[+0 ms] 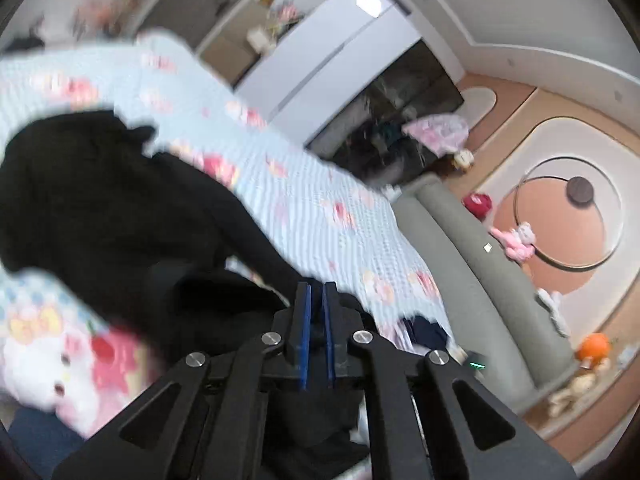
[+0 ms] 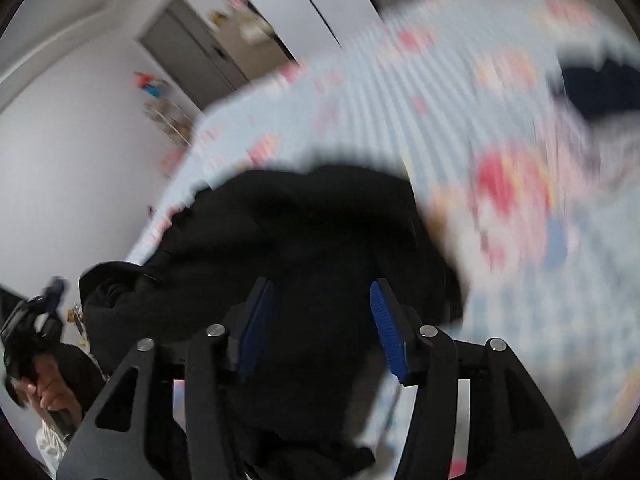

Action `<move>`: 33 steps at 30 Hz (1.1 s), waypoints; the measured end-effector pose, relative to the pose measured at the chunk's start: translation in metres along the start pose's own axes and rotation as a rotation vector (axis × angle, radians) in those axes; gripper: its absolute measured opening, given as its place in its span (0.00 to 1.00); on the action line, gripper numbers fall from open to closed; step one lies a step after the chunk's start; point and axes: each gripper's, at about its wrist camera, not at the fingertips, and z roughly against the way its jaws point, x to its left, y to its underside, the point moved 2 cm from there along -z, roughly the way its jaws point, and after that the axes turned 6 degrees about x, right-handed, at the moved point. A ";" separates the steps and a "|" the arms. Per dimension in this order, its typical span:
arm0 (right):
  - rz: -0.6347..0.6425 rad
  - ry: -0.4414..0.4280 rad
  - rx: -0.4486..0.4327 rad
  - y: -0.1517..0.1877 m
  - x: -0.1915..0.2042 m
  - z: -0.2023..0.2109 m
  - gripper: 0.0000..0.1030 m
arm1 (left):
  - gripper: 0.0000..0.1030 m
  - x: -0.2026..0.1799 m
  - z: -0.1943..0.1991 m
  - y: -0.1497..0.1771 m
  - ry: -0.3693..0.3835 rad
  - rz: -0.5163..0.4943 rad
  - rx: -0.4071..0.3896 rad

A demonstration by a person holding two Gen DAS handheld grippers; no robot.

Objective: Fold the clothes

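My left gripper (image 1: 316,292) has its blue pads (image 1: 305,320) drawn nearly together, with dark cloth (image 1: 120,200) around them; whether it is pinched I cannot tell. My right gripper (image 2: 320,300) stands wide apart over the cloth. In the right view, a hand (image 2: 50,384) holds the left gripper's handle, left of the cloth.

A striped, cartoon-print bedspread (image 1: 304,200) is covering the bed; at lower right, a pink plush toy (image 1: 516,240) is lying beside the grey bench (image 1: 480,280).

Motion blur smears the bedspread (image 2: 460,128) print (black garment (image 2: 320,232) edges too).
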 end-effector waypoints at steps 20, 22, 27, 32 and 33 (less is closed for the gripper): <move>-0.057 -0.171 0.187 0.028 -0.023 -0.044 0.71 | 0.69 0.028 -0.114 0.137 0.235 0.294 0.421; -0.084 -0.139 0.175 0.032 -0.029 -0.038 0.73 | 0.72 0.037 -0.104 0.133 0.268 0.370 0.320; -0.128 -0.016 0.073 0.031 -0.047 -0.017 0.74 | 0.67 0.070 -0.074 0.125 0.131 0.486 0.085; -0.232 0.050 0.052 0.014 -0.067 -0.019 0.80 | 0.52 0.079 -0.053 0.099 0.107 0.364 -0.038; -0.235 0.030 0.044 0.010 -0.068 -0.020 0.81 | 0.52 0.080 -0.057 0.097 0.108 0.356 -0.018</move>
